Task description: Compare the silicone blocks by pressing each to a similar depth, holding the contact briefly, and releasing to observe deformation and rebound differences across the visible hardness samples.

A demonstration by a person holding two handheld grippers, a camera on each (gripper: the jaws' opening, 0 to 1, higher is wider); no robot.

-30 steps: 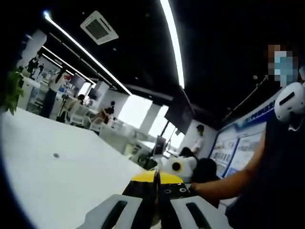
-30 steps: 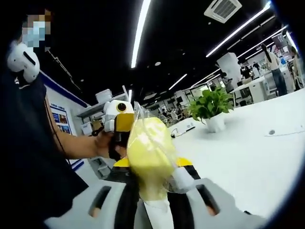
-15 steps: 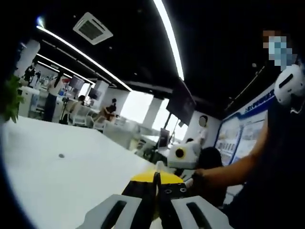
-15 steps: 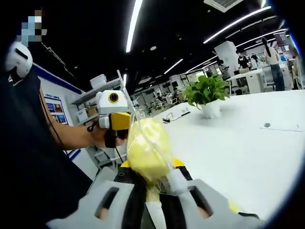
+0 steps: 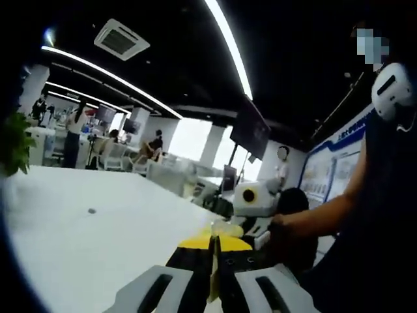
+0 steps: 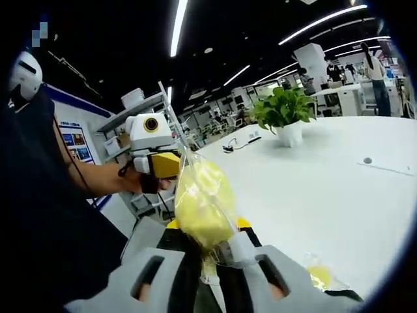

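Up off the white table [image 6: 339, 195], a yellow silicone block in a clear plastic bag [image 6: 203, 203] is held by the right gripper [image 6: 210, 255], whose jaws are clamped on the bag's lower end. The bagged block stands upright between the jaw tips, and its clear top edge rises above the yellow mass. Just behind it in the right gripper view, the left gripper [image 6: 156, 163] is seen in a person's hand [image 6: 133, 184], with its white camera box above a yellow body.

From the left gripper view, the left gripper's [image 5: 214, 261] jaws are seen pressed together, with only a thin line between them; whether anything is pinched there cannot be told. The right gripper [image 5: 251, 208] is seen beyond them, held by the person's other hand [image 5: 281, 229] (a small yellow patch shows beside it).

A second yellow bagged piece [image 6: 319, 272] lies on the table near the right gripper's right jaw. A potted green plant [image 6: 285, 117] stands farther back on the table.
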